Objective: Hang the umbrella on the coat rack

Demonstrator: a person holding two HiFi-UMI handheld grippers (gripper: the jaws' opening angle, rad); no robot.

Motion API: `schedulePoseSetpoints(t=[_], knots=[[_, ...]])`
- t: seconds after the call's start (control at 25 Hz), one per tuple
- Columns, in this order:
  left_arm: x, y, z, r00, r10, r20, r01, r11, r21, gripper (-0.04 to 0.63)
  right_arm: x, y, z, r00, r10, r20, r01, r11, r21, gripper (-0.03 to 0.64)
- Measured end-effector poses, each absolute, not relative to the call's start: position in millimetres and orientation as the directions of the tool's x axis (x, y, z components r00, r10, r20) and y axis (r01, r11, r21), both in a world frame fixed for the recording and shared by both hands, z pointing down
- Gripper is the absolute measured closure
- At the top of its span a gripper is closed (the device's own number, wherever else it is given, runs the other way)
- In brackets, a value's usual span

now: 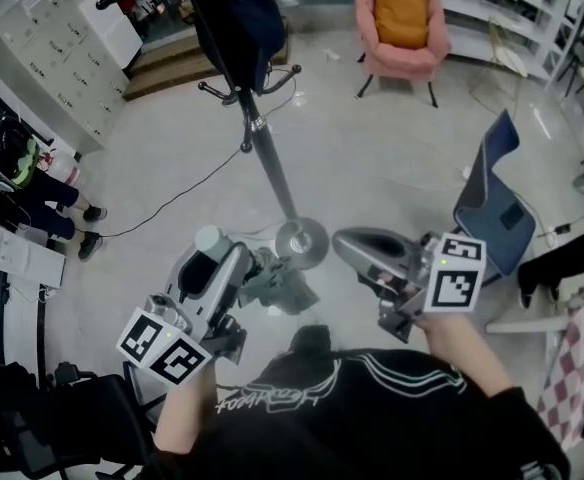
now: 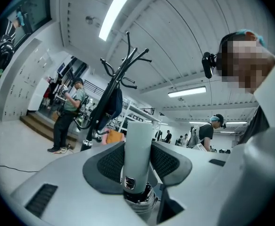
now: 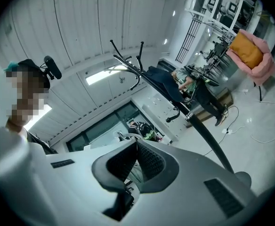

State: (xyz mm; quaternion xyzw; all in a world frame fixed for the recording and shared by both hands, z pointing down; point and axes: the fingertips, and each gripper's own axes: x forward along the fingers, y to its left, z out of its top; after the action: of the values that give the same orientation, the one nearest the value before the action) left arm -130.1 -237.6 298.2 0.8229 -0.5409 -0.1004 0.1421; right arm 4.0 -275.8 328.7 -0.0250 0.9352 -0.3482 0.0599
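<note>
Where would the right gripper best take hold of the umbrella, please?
Probably the folded canopy, from the person's right side. The left gripper clamps the handle, so that end is taken; the canopy sticks out sideways toward the right gripper, a narrow bundle its fingers could close across once opened.

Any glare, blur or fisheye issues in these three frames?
Head view: even light, sharp, no harsh shadows on the floor. Left gripper view: ceiling light strip blown out, umbrella handle in focus. Right gripper view: ceiling panel overexposed, fisheye curves the coat rack pole, black corners.
</note>
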Motion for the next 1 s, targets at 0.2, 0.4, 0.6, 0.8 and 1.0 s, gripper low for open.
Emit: schedulePoseSetpoints(t=[0.2,0.4,0.6,0.8,1.0], knots=[[-161,-276,301,0.406,-0.914,-0.007,-0.854,-0.382,0.354,0.436,-30,-313,332,-0.992,-0.092,-0.083,-0.014,0.75,-0.661,0.604],[-200,-325,303,0.429,-0.903,-0.001,-0.841,-0.4,0.363,0.434,-73,-358,333,-0.992,-0.102,-0.078,-0.024,0.744,-0.667,0.604],[-192,-326,302,0.449,-0.894,-0.003,-0.84,-0.423,0.34,0.434,-71,-359,337,-0.991,-0.116,-0.072,-0.038,0.74,-0.672,0.604],[-201,-340,307,0.469,-0.883,-0.001,-0.823,-0.438,0.362,0.433,-80,-370,342,-0.988,-0.135,-0.068,-0.053,0.732,-0.679,0.604],[-221,-371,313,0.496,-0.868,0.009,-0.808,-0.458,0.371,0.432,-104,-397,342,-0.986,-0.155,-0.058,-0.074,0.727,-0.683,0.604]])
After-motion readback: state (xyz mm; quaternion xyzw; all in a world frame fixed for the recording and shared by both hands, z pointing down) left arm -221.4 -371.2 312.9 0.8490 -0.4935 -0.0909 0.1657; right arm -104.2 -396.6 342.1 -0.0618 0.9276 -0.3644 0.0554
